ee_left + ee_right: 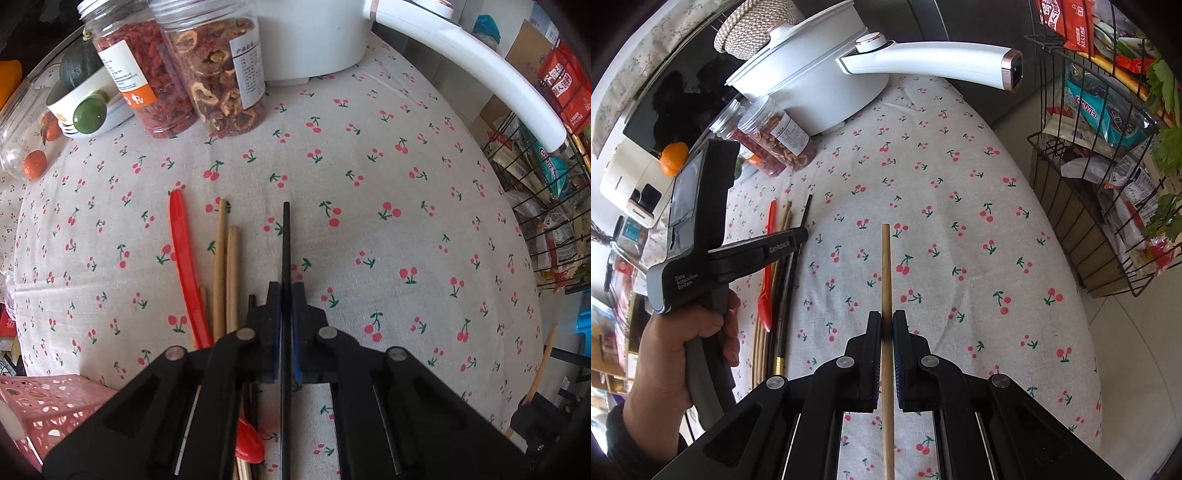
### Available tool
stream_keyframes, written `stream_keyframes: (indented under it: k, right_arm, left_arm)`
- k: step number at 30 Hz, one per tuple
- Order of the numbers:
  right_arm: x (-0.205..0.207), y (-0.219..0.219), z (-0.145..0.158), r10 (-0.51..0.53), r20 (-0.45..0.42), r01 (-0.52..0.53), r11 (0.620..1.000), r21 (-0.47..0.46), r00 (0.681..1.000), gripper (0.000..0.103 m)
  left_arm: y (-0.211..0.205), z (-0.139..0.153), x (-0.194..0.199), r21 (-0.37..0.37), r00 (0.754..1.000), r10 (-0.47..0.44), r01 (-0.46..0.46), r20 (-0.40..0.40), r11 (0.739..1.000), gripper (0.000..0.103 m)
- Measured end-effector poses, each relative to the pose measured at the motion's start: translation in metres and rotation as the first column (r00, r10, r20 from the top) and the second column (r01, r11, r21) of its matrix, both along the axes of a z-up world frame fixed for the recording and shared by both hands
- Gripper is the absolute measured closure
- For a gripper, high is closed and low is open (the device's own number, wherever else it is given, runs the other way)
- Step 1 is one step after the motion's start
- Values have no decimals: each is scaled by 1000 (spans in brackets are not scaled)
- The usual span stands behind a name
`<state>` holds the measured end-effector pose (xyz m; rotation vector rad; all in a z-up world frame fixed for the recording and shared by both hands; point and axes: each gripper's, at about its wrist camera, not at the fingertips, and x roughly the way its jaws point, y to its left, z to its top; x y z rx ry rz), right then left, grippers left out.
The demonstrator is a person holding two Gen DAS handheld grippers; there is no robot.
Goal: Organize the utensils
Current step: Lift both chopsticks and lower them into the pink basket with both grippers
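Note:
My left gripper (286, 291) is shut on a black chopstick (286, 240) that points away over the cherry-print tablecloth (388, 166). Just left of it lie a red spoon (183, 251) and two wooden chopsticks (220, 258), side by side on the cloth. My right gripper (886, 321) is shut on a single wooden chopstick (885, 266), held above the cloth. In the right wrist view a hand (665, 350) holds the left gripper (803, 234) over the row of utensils (767, 273), with the black chopstick (806, 208) sticking out past its fingers.
A pink perforated basket (48, 402) stands at the near left. Two jars of dried fruit (218, 74) and a white long-handled pot (812, 74) stand at the far edge. A black wire rack (1100, 184) full of packets stands beyond the table's right edge.

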<state>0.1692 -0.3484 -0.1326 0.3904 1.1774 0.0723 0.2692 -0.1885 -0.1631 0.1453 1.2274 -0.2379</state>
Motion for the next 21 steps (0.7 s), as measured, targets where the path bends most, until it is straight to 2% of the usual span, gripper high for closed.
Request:
stream_keyframes:
  k: [6, 11, 15, 21]
  right_arm:
    - [-11, 5, 16, -15, 43, 15, 1000, -5, 999, 97]
    - [-29, 22, 35, -11, 101, 11, 1000, -1, 995, 97]
    - [-46, 39, 50, 1, 151, 1, 1000, -13, 989, 97]
    - [-65, 65, 69, 28, 206, -21, 999, -36, 978, 97]
  left_arm:
    - [13, 35, -58, -68, 992, -84, 90, 91, 994, 97]
    - [33, 75, -109, -104, 966, -164, 188, 200, 977, 97]
    - [63, 102, -140, -143, 946, -173, 218, 276, 965, 97]
    - [115, 125, -182, -200, 918, -142, 228, 372, 953, 97]
